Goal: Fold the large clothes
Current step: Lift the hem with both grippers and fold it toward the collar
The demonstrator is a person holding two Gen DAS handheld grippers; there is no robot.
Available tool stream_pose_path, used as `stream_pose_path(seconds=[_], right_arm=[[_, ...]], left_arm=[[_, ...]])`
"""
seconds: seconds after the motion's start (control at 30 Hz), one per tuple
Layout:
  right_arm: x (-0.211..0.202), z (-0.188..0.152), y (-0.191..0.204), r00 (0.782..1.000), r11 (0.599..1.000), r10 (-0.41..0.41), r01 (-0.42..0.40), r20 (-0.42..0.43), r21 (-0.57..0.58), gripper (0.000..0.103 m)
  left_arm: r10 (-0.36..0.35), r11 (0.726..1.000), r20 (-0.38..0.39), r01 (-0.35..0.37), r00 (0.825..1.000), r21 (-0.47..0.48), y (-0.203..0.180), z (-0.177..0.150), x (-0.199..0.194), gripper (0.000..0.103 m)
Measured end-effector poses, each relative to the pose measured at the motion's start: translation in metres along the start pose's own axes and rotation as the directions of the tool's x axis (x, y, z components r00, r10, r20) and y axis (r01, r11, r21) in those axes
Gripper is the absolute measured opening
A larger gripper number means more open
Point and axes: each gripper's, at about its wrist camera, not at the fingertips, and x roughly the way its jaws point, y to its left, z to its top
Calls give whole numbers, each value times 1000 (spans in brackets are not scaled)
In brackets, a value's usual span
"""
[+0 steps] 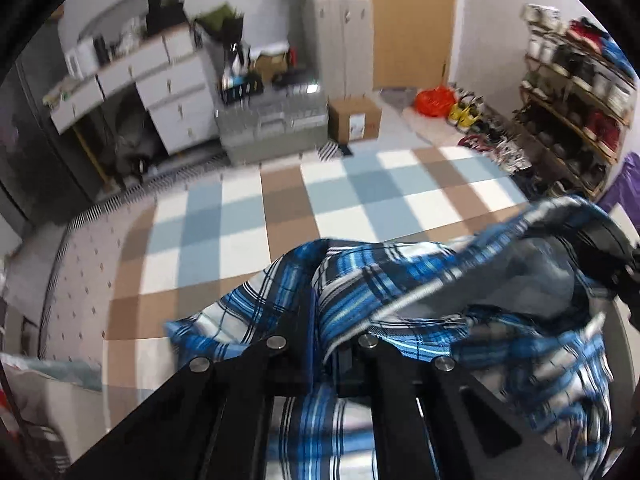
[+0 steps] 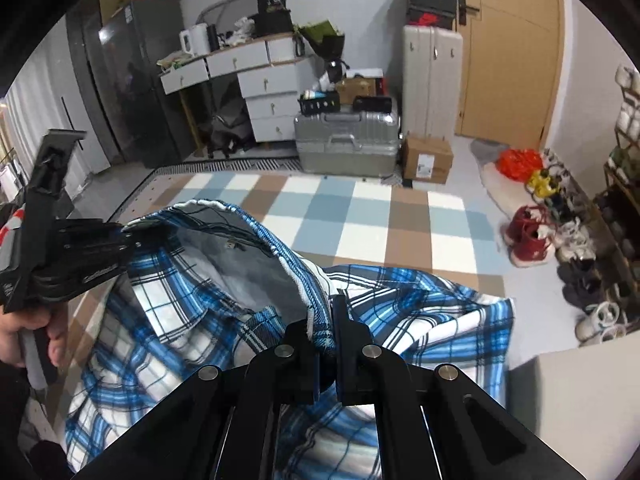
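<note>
Left wrist view blurred; shoe rack (image 1: 576, 108) contents hard to make out. One plaid shirt (image 2: 420, 312), bunched, lifted over checkered mat (image 2: 320, 208). Two grippers: left gripper (image 1: 322, 344) clamped shut on shirt fabric, right gripper (image 2: 326, 332) pinched closed on shirt hem. Lower shirt cut off by frame.

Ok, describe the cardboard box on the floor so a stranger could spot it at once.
Start at the wooden door on the back wall. Below it, past the checked play mat, sits a silver suitcase; the cardboard box stands right beside it, the only brown carton bearing a white label.
</note>
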Motion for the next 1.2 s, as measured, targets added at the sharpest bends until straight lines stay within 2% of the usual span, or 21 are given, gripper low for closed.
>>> stream_pose_path(seconds=[0.07, 0.2, 0.3, 0.4, 0.5, 0.57, 0.7, 0.83, 1.0, 1.03, 1.07, 1.1, 1.13, 1.2], right_arm=[[-18, -6, 5, 1000, 1000, -1, 1, 19, -5, 4], [-57, -41, 17, 999, 1000, 20, -21, 36, 17, 4], [-73, -70, 23, 999, 998, 37, -39, 35, 51, 4], [-85, -103, 26, 995, 991, 49, -59, 83, 119, 5], [-80, -137, 25, 993, 963, 86, -104, 82, 249, 5], [-73, -159, 31, 995, 953, 71, -88, 69, 289, 5], [-64, -179, 46, 999, 964, 21, -13, -26, 267, 5], [-57, -193, 57, 996, 967, 12, 10, -86, 253, 9], [-56, -196, 56, 994, 970, 15, 12, -106, 243, 13], [-57, -196, 54, 994, 968, 28, -1, -104, 249, 20], [-60, -197, 52, 994, 966, 50, -23, -99, 259, 37], [-64, -197, 48, 994, 962, 67, -41, -88, 271, 46], [-71, -198, 44, 994, 957, 86, -65, -64, 284, 62], [-87, -197, 38, 995, 950, 100, -95, -1, 296, 68]], left_arm=[[-9, 999, 39, 8, 999, 31, -3, -12, -29, 1], [-82, 996, 99, 78, 992, 42, -2, -42, -67, 1], [-115, 993, 116, 110, 987, 43, -3, -71, -81, 1], [-126, 992, 121, 122, 985, 41, -4, -97, -81, 1], [-112, 994, 80, 110, 990, 25, -6, -123, -67, 1], [-104, 994, 51, 103, 993, 25, -8, -134, -58, 1], [-108, 994, 16, 108, 994, 7, -6, -147, -45, 1], [-132, 991, -43, 130, 990, -30, -2, -149, -26, 1], [-150, 989, -93, 148, 984, -28, -5, -148, -11, 1], [-153, 988, -96, 152, 984, -19, -6, -146, -10, 1], [-151, 988, -96, 151, 984, -9, -7, -144, -8, 1], [-149, 989, -97, 149, 984, -1, -9, -142, -7, 1], [-146, 989, -105, 148, 984, 9, -10, -139, -4, 1], [-145, 989, -125, 148, 982, 17, -12, -134, 2, 1]])
